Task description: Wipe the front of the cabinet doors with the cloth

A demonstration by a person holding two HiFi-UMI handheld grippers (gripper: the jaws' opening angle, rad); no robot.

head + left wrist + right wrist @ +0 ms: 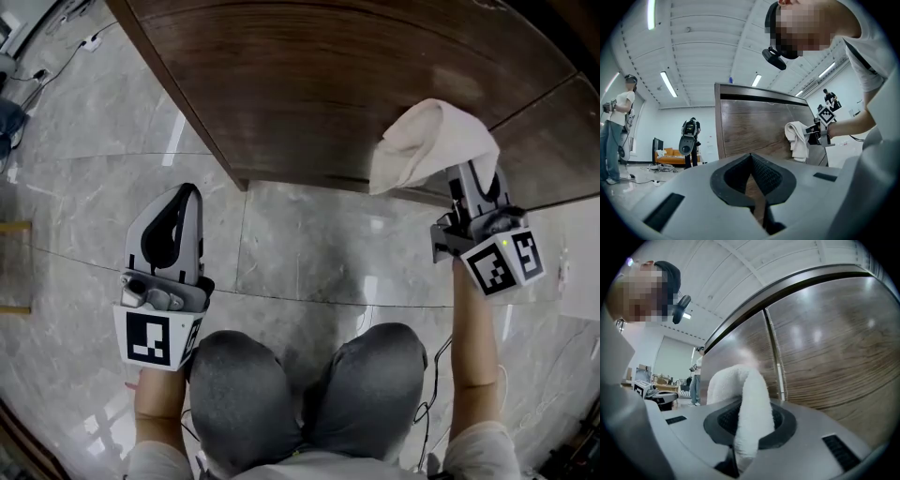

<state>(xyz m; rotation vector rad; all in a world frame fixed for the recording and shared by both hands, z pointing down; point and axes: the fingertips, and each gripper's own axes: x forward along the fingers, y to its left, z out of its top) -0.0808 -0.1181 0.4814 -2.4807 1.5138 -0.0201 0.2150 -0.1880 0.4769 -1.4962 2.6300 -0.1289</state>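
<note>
Cloth (433,142) is being clamped between the fingers (721,419) of the right gripper (475,187). In the right gripper view, a folded strip of the white cloth (746,413) is being pinched in the slot between the two dark pads. The remainder is being carried as a rounded bunch above and ahead of the fingertips. In the head view, the bunch is being held up against the dark wood cabinet doors (356,84), at the right part of the cabinet front. Whether it is touching the door cannot be told. In the right gripper view, the bunch is being presented just left of the vertical seam (774,357) between two doors.

The left gripper (178,211) is being held lower and to the left, over the grey marble floor (300,253) and well apart from the cloth. Its fingers (767,176) are being kept together, with nothing between them. The person's knees (309,394) are being shown between the two grippers.
</note>
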